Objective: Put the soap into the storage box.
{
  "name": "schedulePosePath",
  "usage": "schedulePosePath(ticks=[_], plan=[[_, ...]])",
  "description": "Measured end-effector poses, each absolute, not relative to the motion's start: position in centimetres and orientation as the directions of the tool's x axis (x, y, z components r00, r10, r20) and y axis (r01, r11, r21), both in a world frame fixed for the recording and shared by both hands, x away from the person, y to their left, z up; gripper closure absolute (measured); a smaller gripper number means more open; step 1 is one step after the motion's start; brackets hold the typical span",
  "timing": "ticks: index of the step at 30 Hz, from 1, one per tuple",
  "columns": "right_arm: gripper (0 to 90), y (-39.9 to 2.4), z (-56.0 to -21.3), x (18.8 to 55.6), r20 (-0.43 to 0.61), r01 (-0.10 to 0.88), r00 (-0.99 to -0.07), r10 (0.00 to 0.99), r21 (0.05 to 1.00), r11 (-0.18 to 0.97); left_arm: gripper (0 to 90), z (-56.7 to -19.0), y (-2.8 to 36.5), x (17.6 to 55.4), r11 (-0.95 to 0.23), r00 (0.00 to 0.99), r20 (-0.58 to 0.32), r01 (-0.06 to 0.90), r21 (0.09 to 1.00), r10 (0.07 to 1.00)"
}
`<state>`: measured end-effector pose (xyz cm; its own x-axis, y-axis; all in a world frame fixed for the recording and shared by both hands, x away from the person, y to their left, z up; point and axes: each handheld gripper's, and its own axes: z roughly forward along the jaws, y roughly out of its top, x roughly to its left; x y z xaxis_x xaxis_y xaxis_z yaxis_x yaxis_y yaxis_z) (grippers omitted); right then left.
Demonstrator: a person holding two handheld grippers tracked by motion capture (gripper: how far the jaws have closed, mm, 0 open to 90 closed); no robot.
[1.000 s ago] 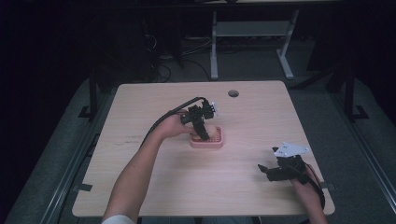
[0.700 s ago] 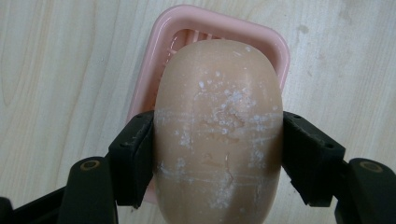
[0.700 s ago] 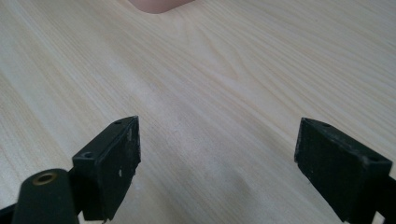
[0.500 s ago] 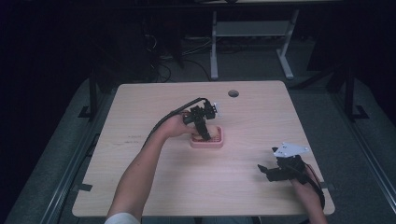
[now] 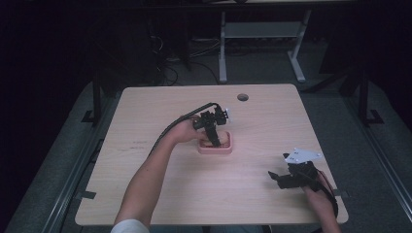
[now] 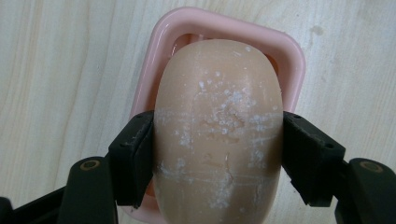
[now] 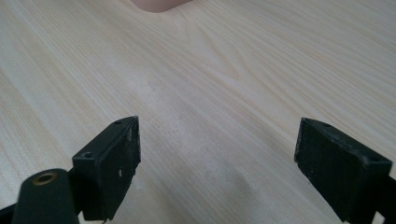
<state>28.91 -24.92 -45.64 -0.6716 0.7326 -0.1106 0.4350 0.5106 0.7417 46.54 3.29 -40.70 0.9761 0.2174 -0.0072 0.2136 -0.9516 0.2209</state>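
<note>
A tan, scuffed bar of soap sits between the two black jaws of my left gripper, which is shut on its sides. Under it lies a pink soap dish, and whether the soap rests in it or hangs just above I cannot tell. In the high view the left gripper points down into the pink dish at the middle of the table. My right gripper lies low near the table's front right, and the right gripper view shows its jaws wide open over bare wood.
The wooden table has a round cable hole near its far edge. A pink edge of the dish shows at the top of the right gripper view. Desk legs and cables stand on the dark floor beyond the table.
</note>
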Motion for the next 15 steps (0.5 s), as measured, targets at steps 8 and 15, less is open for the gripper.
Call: schedulePosePath(ticks=[8, 15], plan=[[13.8, -24.90, -45.68, 28.92, -0.110, 0.436, -0.672, 0.732, 0.740, 0.511, 32.0, -41.02, 3.16, 46.63, -0.953, 0.975, -0.012, 0.219, 0.212, 0.221], [13.8, -24.90, -45.69, 28.92, -0.109, 0.437, -0.672, 0.732, 0.740, 0.511, 31.9, -41.12, 3.19, 46.71, -0.952, 0.974, -0.016, 0.225, 0.208, 0.227]])
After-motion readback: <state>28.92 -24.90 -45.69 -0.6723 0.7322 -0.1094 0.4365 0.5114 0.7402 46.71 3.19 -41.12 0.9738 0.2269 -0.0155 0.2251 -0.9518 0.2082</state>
